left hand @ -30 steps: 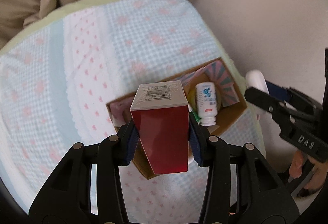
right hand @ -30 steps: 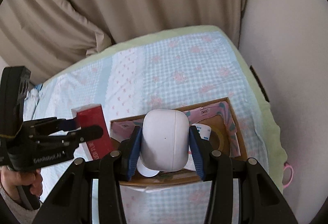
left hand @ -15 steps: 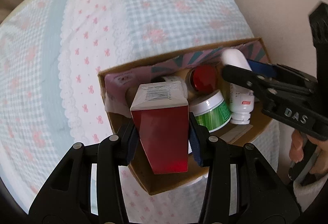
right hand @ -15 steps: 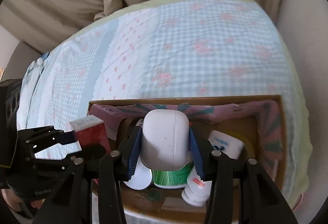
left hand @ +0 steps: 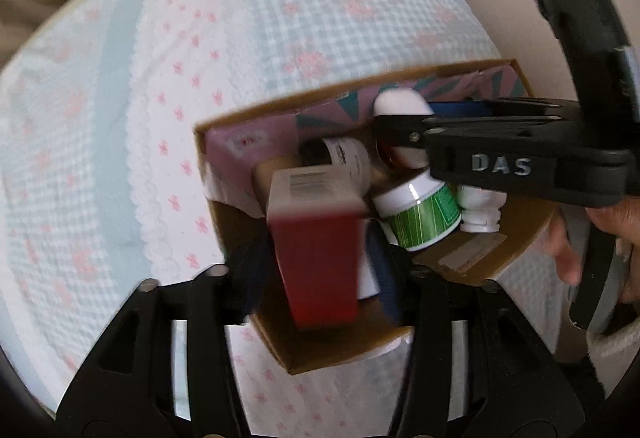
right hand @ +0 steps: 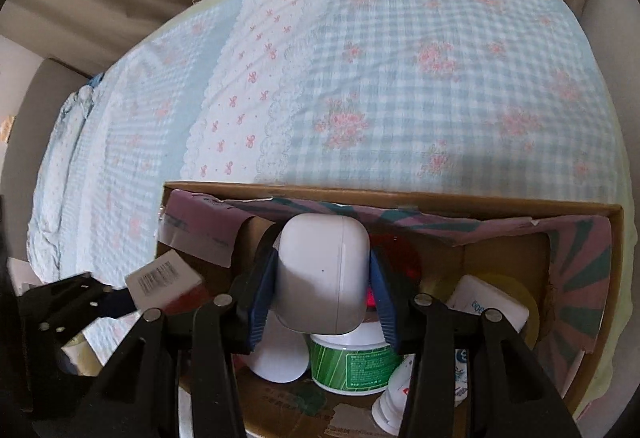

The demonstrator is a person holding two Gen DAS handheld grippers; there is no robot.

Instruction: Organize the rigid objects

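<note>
Now the cardboard box (left hand: 472,270) sits near the bed's right edge, its rim filling the lower middle of both views; the checked bedspread (right hand: 400,77) lies bare across the upper frame. Inside, room is tight: a green-labelled jar (left hand: 420,217), a white bottle (left hand: 478,209) and a red lid (right hand: 400,250) crowd the middle, with bare cardboard floor only along the near wall.

Compared with a second ago, both claws have dropped from above the bed down into the box.

The left claw (left hand: 318,262) points steeply down with its jaws opening; the red carton (left hand: 316,242) is blurred between the blue pads, clear of them, over the box's left part. The right claw (right hand: 322,290) also tilts down, jaws opening slightly but pads pressing the white earbud case (right hand: 322,278), held above the jar. A hand (left hand: 580,238) grips its handle at right.
</note>
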